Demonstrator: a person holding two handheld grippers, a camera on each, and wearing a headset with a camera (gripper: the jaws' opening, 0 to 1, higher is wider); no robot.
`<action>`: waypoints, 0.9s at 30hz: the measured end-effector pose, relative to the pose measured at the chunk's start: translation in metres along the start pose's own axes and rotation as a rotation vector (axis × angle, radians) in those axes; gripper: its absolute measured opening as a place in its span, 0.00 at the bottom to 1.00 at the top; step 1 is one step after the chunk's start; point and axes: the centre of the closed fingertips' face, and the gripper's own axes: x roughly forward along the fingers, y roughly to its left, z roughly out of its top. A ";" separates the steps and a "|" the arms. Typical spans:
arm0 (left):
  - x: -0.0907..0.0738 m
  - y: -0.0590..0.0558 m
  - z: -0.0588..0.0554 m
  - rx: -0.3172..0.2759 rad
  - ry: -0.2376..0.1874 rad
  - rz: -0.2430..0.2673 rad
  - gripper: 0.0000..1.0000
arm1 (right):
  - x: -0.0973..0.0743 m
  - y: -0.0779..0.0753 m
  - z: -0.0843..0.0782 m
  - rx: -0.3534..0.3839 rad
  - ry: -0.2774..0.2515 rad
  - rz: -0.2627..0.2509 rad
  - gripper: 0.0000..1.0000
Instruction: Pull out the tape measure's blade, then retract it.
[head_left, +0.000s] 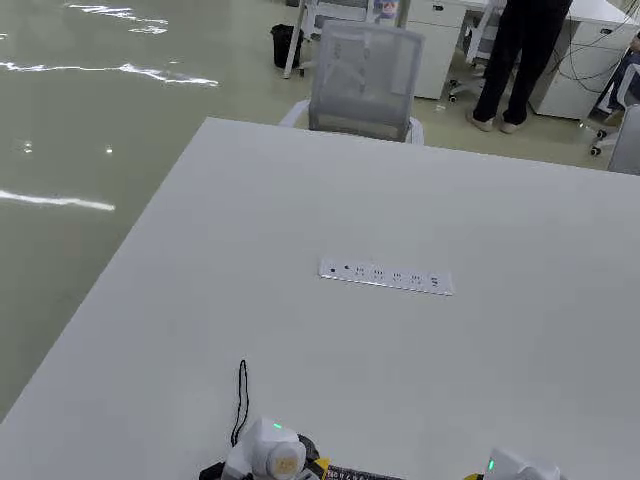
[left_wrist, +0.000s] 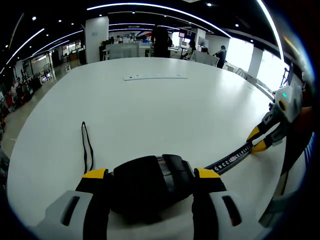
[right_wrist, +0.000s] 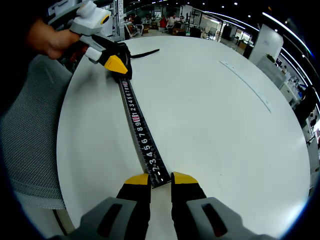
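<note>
Your left gripper (left_wrist: 151, 173): clenched around the black tape measure case (left_wrist: 150, 195), which sits at the table's near edge. Your right gripper (right_wrist: 160, 179): jaws pinched on the tip of the blade (right_wrist: 136, 122), which lies extended flat on the white table (right_wrist: 225, 130) between both grippers. Wrist cord (left_wrist: 87, 147): loose beside the case. Power strip (head_left: 386, 277): mid-table, well apart.

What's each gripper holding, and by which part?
Left gripper clamps the tape measure case by its sides; right gripper pinches the blade at its tip.
</note>
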 end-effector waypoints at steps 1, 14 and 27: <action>0.000 0.000 0.000 0.001 0.000 0.000 0.64 | 0.000 0.000 0.000 -0.002 0.000 0.001 0.13; 0.001 0.000 -0.001 -0.001 -0.001 -0.003 0.64 | 0.004 0.002 0.003 -0.002 0.004 0.005 0.13; 0.000 -0.001 -0.001 0.000 -0.001 -0.004 0.64 | 0.008 0.004 0.008 -0.001 0.000 0.014 0.14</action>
